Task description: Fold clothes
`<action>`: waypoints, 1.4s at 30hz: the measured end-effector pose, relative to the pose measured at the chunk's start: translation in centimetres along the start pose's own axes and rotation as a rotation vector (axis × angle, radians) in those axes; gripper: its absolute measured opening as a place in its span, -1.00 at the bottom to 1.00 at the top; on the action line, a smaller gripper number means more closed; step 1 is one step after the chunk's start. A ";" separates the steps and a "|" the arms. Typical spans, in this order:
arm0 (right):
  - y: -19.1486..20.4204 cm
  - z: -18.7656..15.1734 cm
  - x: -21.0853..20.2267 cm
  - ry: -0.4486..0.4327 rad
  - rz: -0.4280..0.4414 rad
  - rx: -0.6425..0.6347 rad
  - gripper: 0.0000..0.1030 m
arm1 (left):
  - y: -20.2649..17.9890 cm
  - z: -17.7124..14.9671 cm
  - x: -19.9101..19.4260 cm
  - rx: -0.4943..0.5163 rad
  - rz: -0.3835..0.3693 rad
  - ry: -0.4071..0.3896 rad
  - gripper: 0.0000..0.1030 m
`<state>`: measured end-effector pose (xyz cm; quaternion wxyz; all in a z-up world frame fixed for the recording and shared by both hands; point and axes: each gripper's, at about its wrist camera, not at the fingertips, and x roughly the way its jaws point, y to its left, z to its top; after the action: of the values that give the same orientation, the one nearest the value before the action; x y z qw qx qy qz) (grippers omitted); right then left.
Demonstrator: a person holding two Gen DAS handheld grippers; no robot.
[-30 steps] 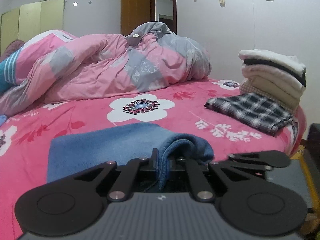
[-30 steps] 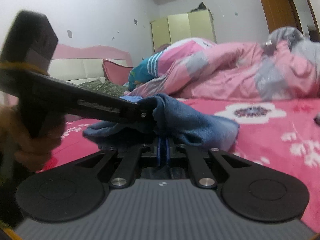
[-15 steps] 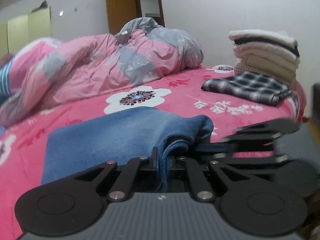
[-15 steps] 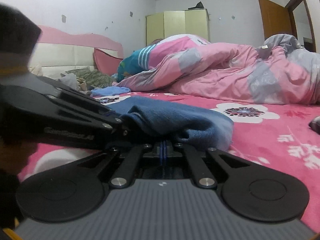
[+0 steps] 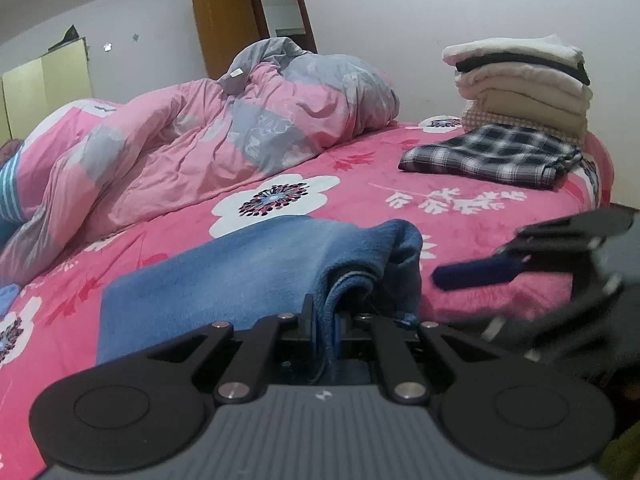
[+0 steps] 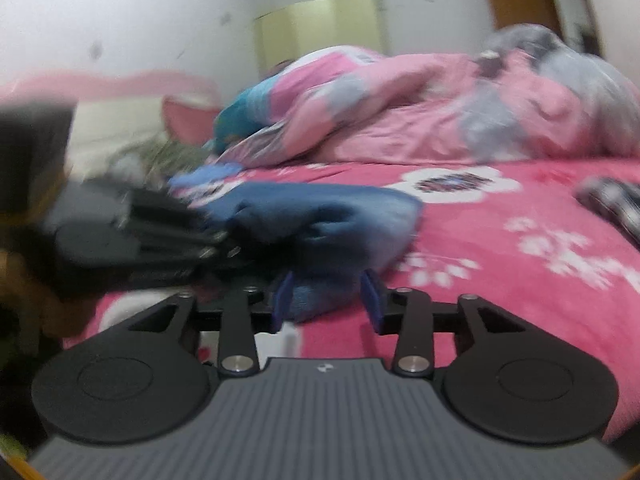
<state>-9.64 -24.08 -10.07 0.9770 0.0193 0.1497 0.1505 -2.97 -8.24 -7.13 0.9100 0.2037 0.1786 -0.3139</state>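
The blue garment [image 5: 224,280] lies folded on the pink flowered bed [image 5: 460,216], near its front edge. In the left wrist view its long axis runs from the near right, where the thick folded end bunches up, back and to the left, where a flat straight edge lies on the sheet. The left hand-held gripper [image 5: 326,328] is closed tight on the folded near edge of the garment, with cloth pinched between its fingers and draping over them.

The right hand-held gripper [image 6: 326,300] stands wide open, its blue pads [image 6: 370,296] well apart on either side of the rounded end of the garment; the view is blurred, so whether either pad touches the cloth cannot be told. In the left wrist view it shows at the right, also blurred, apart from the garment's end.

Behind the garment a pink and grey quilt [image 5: 200,136] is heaped along the far side of the bed. At the far right corner sits a stack of folded clothes [image 5: 524,80], with a folded plaid garment [image 5: 492,156] lying flat just in front of it.
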 end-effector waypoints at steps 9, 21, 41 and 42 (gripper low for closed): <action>-0.4 0.2 2.0 0.018 -0.110 0.093 0.01 | -0.3 0.2 0.0 0.022 -0.001 0.008 -0.82; -1.4 -0.4 0.4 -0.045 -0.052 0.129 0.04 | -0.2 0.4 0.0 0.024 0.006 -0.001 -0.81; -2.7 -1.8 -3.6 0.027 -0.166 0.174 -0.11 | -1.1 1.1 0.3 0.025 -0.006 0.003 -0.20; -2.6 -1.8 -3.8 0.029 -0.158 0.165 -0.11 | -1.3 1.2 0.5 0.029 -0.005 0.003 -0.18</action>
<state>-12.87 -27.70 -10.87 0.9787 0.0855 0.1766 0.0606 -3.25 -10.00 -6.67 0.9060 0.2168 0.1758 -0.3183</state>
